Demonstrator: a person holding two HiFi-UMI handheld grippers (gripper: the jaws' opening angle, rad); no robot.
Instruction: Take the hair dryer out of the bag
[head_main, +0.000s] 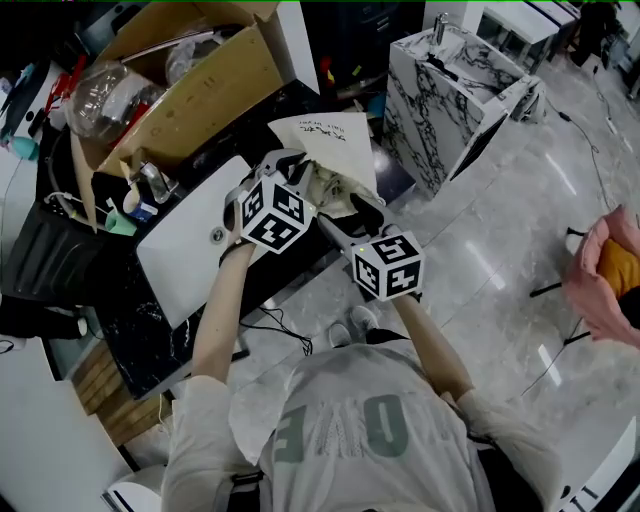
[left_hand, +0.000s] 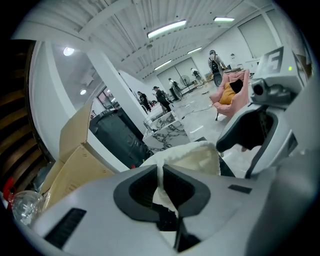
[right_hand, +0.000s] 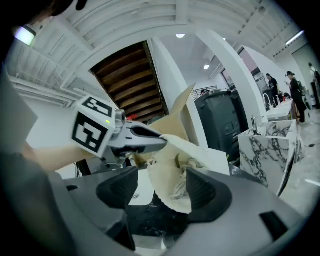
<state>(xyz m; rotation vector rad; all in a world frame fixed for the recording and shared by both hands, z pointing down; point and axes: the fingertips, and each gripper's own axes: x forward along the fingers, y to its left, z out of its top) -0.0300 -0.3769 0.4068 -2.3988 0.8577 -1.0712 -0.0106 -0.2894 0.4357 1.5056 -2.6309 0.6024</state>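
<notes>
The left claw (left_hand: 161, 189) is clamped on the rim of a cream cloth bag (right_hand: 167, 172), held up over the dark tabletop (head_main: 150, 335). The right claw (right_hand: 161, 192) stands apart, bag cloth hanging loose between its jaws. The hair dryer does not show. Handwriting on a white sheet (head_main: 325, 135) is too small to read.

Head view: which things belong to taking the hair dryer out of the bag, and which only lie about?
Job: bag, left gripper shut on it, right gripper open around it.
Lying about: cardboard box, marble cabinet, pink chair.
</notes>
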